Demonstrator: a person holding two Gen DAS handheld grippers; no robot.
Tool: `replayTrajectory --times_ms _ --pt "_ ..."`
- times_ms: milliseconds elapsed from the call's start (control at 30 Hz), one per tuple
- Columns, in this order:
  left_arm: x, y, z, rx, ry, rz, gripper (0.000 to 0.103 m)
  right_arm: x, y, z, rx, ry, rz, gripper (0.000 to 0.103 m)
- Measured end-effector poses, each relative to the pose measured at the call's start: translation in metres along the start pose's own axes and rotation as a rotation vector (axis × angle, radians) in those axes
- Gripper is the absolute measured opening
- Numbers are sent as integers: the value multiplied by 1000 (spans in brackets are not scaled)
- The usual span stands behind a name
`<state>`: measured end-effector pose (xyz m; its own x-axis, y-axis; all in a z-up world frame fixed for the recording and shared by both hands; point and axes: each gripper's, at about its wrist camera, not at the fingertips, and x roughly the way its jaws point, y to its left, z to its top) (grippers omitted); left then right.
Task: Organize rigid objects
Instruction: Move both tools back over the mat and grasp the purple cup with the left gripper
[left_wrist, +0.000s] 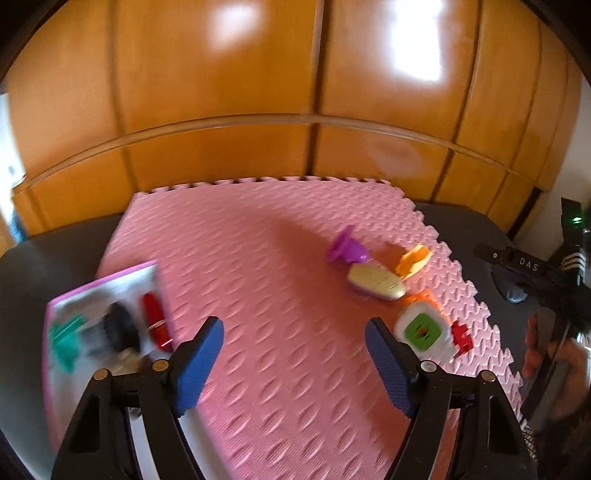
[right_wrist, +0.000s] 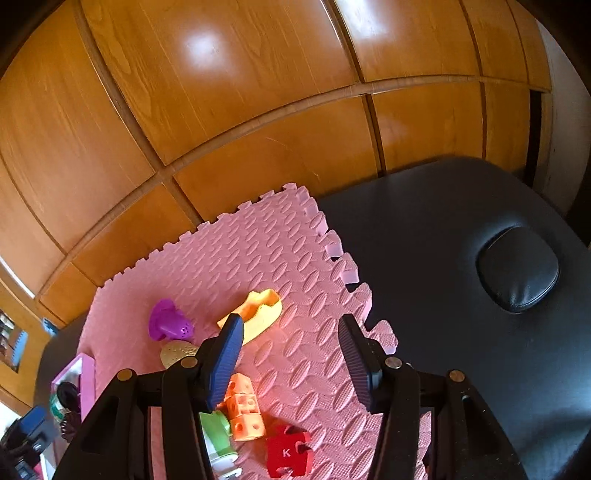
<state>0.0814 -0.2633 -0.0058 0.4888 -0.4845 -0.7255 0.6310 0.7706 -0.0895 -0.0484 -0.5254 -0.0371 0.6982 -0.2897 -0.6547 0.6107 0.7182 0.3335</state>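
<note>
- Left wrist view alone shows the pink-rimmed tray (left_wrist: 66, 306) in full at 9 o'clock on the dark padded table (left_wrist: 44, 266), holding blurred red, black and green pieces; the right wrist view catches only its edge at 8 o'clock.
- Right wrist view alone shows the table's oval cushion (right_wrist: 519, 273) at 3 o'clock.
- Pink foam mat (left_wrist: 258, 277) fills the middle of both views, wooden panels (left_wrist: 221, 92) behind at 12 o'clock.
- Left gripper (left_wrist: 295, 358) has its blue-padded jaws wide apart, nothing between them.
- Right gripper (right_wrist: 291, 354) has its jaws parted, holding nothing.
- Toys cluster at the mat's right edge: a white and green block (left_wrist: 423, 330), a gold oval (left_wrist: 376, 282), a yellow scoop (right_wrist: 258, 312), a purple piece (right_wrist: 168, 321).
- Orange cubes (right_wrist: 243, 410) and the letter K on a red puzzle piece (right_wrist: 288, 454) read clearly only from the right wrist.
</note>
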Motion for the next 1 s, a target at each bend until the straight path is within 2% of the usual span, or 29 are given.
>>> replayTrajectory --times_ms 133,400,667,833,867,900,933,1000 --pt "35 -24 19 56 31 -36 77 1 0 1 12 17 20 54" --pt "99 -49 55 88 82 -60 78 5 1 1 29 53 49 54" --pt "151 -66 68 175 151 -39 79 9 5 0 31 90 75 54" --pt "176 -67 75 186 185 -37 78 10 4 1 42 97 83 54" --pt "180 -67 75 188 194 -40 68 10 3 0 46 99 86 54" --pt "184 -67 75 189 206 -42 50 10 3 0 48 100 86 54" --pt "189 -66 75 182 222 -48 51 10 3 0 49 100 85 54" --pt "186 -63 73 167 207 -58 50 11 3 0 49 100 81 54"
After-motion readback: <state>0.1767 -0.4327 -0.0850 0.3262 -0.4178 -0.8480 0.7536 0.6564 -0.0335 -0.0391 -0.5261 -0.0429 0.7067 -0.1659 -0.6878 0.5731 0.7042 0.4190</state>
